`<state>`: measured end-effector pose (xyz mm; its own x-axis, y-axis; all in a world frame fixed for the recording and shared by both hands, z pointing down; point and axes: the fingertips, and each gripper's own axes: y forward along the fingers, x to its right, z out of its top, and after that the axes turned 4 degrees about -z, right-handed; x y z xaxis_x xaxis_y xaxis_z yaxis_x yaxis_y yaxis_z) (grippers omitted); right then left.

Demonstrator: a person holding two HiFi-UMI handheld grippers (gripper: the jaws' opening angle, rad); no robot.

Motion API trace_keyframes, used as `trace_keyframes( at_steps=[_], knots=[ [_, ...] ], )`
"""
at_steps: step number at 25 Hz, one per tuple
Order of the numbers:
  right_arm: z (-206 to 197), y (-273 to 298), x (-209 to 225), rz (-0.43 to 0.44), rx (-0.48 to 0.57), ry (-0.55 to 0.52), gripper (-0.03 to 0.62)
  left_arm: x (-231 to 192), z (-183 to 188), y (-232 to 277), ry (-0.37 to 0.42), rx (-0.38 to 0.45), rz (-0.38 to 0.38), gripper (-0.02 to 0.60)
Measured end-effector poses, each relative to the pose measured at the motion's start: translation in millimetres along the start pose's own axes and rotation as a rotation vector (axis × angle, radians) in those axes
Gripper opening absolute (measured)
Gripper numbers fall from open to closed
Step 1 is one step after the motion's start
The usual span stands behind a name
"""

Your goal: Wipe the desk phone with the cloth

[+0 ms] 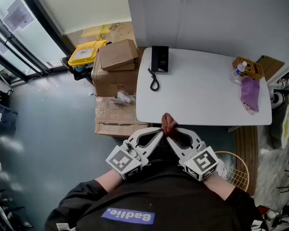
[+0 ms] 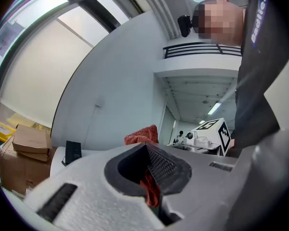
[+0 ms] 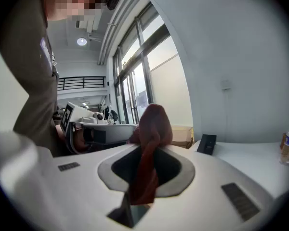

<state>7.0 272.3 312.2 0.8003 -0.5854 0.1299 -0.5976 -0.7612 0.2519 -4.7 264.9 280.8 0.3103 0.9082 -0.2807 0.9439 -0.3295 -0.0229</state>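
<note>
The black desk phone (image 1: 159, 58) lies at the far left of the white table (image 1: 202, 95), its coiled cord (image 1: 154, 81) trailing toward me. A red cloth (image 1: 168, 124) is bunched at the table's near edge. My left gripper (image 1: 161, 131) and right gripper (image 1: 170, 135) meet tip to tip there, both shut on the cloth. In the left gripper view the cloth (image 2: 151, 189) is pinched between the jaws, and the phone (image 2: 73, 150) stands far off. In the right gripper view the cloth (image 3: 151, 129) rises out of the jaws, with the phone (image 3: 206, 144) beyond it.
A woven basket with a water bottle (image 1: 247, 67) and a purple cloth (image 1: 250, 93) sit at the table's right end. Cardboard boxes (image 1: 116, 57) and a yellow bin (image 1: 86, 52) stand left of the table. A wire basket (image 1: 234, 170) is on the floor by my right arm.
</note>
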Motion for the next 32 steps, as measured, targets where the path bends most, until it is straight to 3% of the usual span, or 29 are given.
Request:
trace_keyframes(
  at_steps=[21, 26, 32],
  knots=[
    [2, -10, 47, 0.091, 0.003, 0.011, 0.081, -4, -1, 48, 0.006, -0.021, 0.067, 0.014],
    [-3, -2, 59, 0.121, -0.012, 0.009, 0.081, -17, -5, 55, -0.013, 0.003, 0.115, 0.014],
    [-1, 19, 69, 0.122, -0.029, -0.001, 0.081, -40, -5, 58, -0.029, -0.002, 0.098, 0.014]
  ],
)
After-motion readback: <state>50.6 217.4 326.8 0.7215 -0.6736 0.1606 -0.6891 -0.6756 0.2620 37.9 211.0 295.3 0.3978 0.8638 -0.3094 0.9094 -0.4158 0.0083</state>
